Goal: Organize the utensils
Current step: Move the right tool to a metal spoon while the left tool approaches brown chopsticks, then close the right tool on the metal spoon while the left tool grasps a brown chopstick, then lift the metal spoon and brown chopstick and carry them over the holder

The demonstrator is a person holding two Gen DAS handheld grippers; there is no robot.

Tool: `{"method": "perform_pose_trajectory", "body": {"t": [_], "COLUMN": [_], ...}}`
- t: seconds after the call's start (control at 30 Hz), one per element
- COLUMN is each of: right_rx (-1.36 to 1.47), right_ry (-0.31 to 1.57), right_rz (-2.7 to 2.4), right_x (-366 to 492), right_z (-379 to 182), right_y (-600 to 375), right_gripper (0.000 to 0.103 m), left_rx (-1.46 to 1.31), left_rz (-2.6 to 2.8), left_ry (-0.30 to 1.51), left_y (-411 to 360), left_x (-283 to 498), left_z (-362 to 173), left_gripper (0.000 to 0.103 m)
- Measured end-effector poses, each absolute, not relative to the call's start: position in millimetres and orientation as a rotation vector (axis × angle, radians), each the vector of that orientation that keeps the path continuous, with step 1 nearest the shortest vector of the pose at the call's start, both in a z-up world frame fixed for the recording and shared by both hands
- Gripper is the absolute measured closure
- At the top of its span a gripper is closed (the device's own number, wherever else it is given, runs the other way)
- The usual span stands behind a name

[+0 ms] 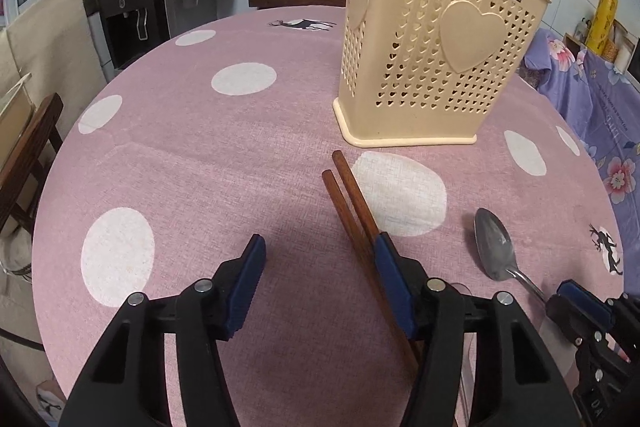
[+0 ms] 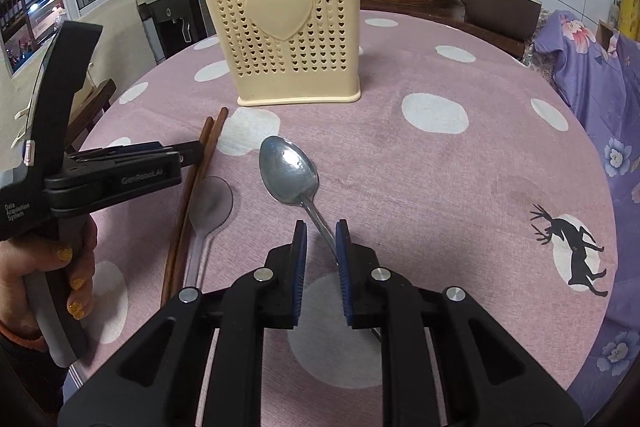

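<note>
In front of the cream utensil holder (image 2: 294, 27), the right gripper (image 2: 321, 247) pinches the metal spoon (image 2: 289, 173) by its handle. Left of it, the left gripper (image 1: 320, 259) stands half-open, one pad apparently touching the wooden chopsticks (image 1: 352, 203).

Tablecloth (image 1: 168, 163) left of the utensil holder (image 1: 432, 59) lies open; chopsticks (image 1: 352, 199) and spoon (image 2: 288, 175) obstruct the approach in front of the holder.
</note>
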State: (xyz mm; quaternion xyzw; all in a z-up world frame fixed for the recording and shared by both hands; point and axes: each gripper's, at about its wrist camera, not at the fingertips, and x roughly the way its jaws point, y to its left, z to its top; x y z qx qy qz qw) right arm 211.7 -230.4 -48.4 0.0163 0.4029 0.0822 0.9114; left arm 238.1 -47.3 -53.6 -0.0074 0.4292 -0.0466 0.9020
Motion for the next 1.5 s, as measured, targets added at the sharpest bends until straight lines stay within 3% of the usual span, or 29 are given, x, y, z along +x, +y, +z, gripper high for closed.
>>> {"method": "perform_pose_trajectory", "body": {"t": [0.1, 0.13, 0.17, 0.8, 1.07, 1.2, 1.5], "right_rx": [0.025, 0.021, 0.016, -0.189, -0.204, -0.218, -0.174], "right_ry": [0.832, 0.83, 0.825, 0.902, 0.901, 0.904, 0.865], "right_rz": [0.189, 0.194, 0.2, 0.42, 0.429, 0.42, 0.402], "right_x": [211.9, 212.1, 212.3, 269.8, 284.2, 283.1, 279.0], "right_z": [-48.3, -48.1, -47.7, -61.2, -60.7, -59.7, -51.2], "right_y": [-228.8, -229.2, -229.9, -207.2, -191.1, -188.6, -194.0], "right_gripper": [0.077, 0.064, 0.058, 0.058, 0.059, 0.064, 0.064], "left_rx": [-0.005, -0.008, -0.017, -0.05, -0.03, -0.035, -0.097], "left_rz": [-0.107, -0.11, -0.112, -0.105, -0.089, -0.092, -0.115], "left_ry": [0.888, 0.891, 0.894, 0.929, 0.931, 0.927, 0.926], "left_y": [-44.7, -43.7, -40.8, -43.3, -43.8, -44.0, -43.2], "left_x": [236.1, 234.9, 233.4, 251.5, 256.6, 255.8, 258.5], "left_z": [-53.6, -52.9, -52.4, -50.1, -50.5, -51.1, -48.3], "left_gripper": [0.051, 0.053, 0.055, 0.06, 0.077, 0.09, 0.092]}}
